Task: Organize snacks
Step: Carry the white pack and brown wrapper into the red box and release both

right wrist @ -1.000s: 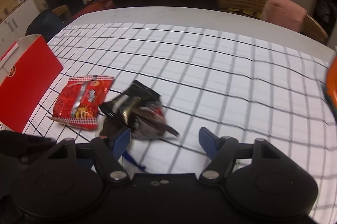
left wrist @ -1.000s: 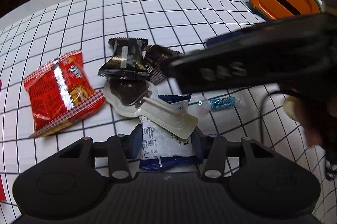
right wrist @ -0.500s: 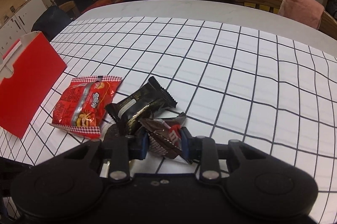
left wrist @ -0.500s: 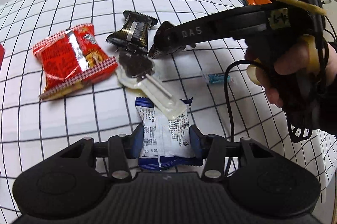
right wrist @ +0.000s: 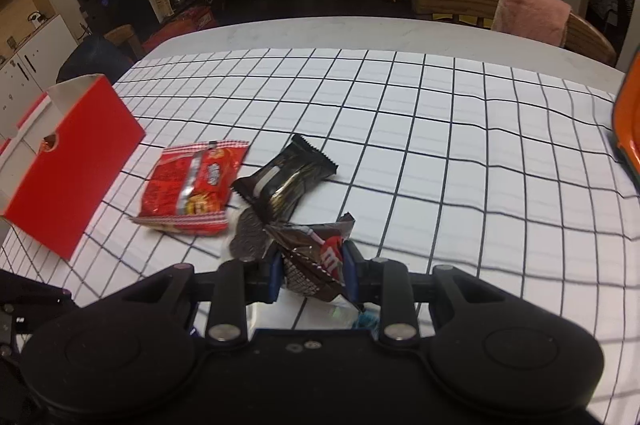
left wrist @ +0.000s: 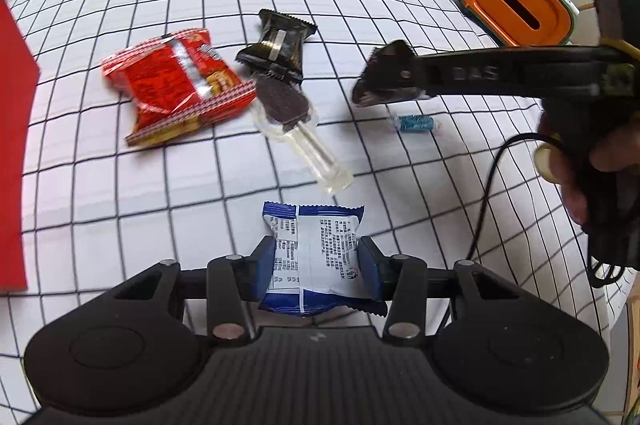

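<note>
Both grippers hold snacks: the left gripper (left wrist: 318,261) is clamped on a blue-and-white foil packet (left wrist: 316,257), the right gripper (right wrist: 310,271) on a crumpled dark-brown candy bag (right wrist: 316,257). Carry each level towards the open red cardboard box (right wrist: 72,161) and release only once past its rim, one hand at a time. Its contents are hidden. Beside the box lie a red crinkled snack pouch (right wrist: 194,185), a black wrapped bar (right wrist: 284,181) and a clear-wrapped chocolate lollipop (left wrist: 286,105).
</note>
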A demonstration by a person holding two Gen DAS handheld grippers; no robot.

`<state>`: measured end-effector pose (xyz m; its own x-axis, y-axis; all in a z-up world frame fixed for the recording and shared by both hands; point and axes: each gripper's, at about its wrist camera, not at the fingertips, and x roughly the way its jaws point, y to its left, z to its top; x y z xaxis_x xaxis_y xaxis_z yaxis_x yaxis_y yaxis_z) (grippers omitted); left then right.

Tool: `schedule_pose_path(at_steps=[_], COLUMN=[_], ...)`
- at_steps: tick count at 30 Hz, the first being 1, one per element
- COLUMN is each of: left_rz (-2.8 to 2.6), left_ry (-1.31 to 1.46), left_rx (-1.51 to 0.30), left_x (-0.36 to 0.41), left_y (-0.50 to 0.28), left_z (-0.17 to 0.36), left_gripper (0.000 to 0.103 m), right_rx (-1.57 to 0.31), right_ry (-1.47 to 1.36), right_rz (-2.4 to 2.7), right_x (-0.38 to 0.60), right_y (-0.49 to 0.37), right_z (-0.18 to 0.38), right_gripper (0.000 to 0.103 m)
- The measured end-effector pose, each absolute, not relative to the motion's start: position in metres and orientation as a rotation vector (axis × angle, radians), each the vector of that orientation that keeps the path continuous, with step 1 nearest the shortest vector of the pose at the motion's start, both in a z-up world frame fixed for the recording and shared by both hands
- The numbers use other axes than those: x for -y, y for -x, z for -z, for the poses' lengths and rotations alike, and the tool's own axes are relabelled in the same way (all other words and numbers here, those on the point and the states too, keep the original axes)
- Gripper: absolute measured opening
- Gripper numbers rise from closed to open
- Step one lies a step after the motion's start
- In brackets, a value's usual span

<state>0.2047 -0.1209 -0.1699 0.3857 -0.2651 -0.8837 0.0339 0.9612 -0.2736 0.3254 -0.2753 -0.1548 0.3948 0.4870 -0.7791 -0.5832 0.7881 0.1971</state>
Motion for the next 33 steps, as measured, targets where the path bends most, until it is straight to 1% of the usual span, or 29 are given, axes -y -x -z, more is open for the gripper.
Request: schedule_pose_path(at_steps=[11, 25, 33], left_rz=[0.156, 0.158, 0.121], left_ry=[0.27, 0.254, 0.24], left_rx=[-1.126, -0.958, -0.876], left_x=[0.069, -0.007, -0.06], left_y=[-0.167, -0.125, -0.113], left_z=[0.151, 0.081, 0.05], left_gripper=[0.044, 0.044, 0.044], right_rx=[-0.911, -0.816, -0.765], right_ry=[0.085, 0.09, 0.121], right_rz=[-0.671, -0.683, -0.706], right_x=[0.254, 0.19, 0.139], right_y=[-0.262, -0.203, -0.182], right_z=[0.12, 0.059, 0.036], right_gripper=[0.029, 0.029, 0.029])
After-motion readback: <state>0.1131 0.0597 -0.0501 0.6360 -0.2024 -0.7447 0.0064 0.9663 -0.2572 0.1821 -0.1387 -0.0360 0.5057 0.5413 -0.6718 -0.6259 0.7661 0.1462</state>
